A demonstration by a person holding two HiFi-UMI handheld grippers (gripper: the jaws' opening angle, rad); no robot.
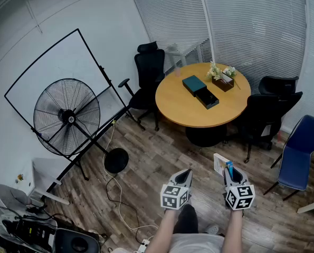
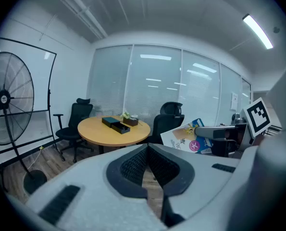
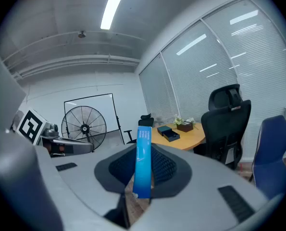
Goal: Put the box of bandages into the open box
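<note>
The box of bandages (image 1: 220, 163), white with a blue edge, stands upright between the jaws of my right gripper (image 1: 229, 171), which is shut on it. In the right gripper view its blue narrow side (image 3: 143, 161) fills the gap between the pads. My left gripper (image 1: 184, 175) hovers beside it over the floor, shut and holding nothing; its view shows the pads meeting (image 2: 147, 147) and the bandage box (image 2: 185, 136) off to the right. The open box (image 1: 206, 98), dark with its lid (image 1: 193, 83) next to it, lies on the round wooden table (image 1: 183, 109) well ahead.
Black office chairs (image 1: 148, 73) ring the table, and a blue chair (image 1: 300, 152) stands at the right. A small planter (image 1: 222, 79) sits on the table. A large floor fan (image 1: 67, 116) and a whiteboard (image 1: 51, 73) stand at the left, with cables (image 1: 117, 194) on the wooden floor.
</note>
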